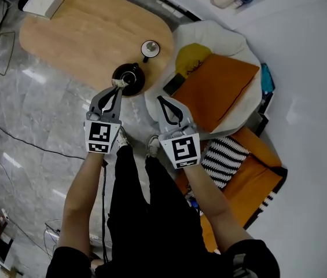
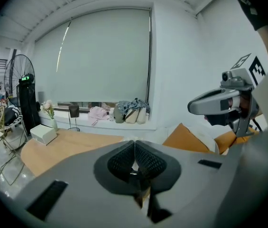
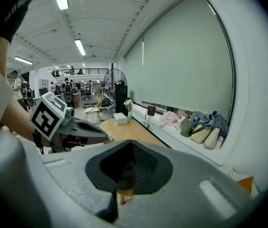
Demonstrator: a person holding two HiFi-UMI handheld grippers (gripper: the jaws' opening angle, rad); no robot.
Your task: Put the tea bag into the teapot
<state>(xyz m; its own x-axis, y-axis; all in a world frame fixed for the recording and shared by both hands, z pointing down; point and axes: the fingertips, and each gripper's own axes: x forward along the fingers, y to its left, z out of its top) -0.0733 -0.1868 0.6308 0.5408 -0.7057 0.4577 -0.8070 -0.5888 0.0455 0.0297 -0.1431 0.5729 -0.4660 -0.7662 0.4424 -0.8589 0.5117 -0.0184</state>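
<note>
Left tongs point(image 1: 116, 89) clamped on the tea bag point(image 1: 117, 83) at the teapot point(image 1: 135, 83); right tongs point(image 1: 161, 101) closed on nothing.
My left jaws are pressed fully together, pinching the small pale tea bag at their tip, right at the near rim of the open black teapot on the near edge of the oval wooden table point(image 1: 88, 33). My right jaws meet too, just to the right, beside the table edge. Each pair carries a cube point(image 1: 99, 136) of black-and-white square markers.
</note>
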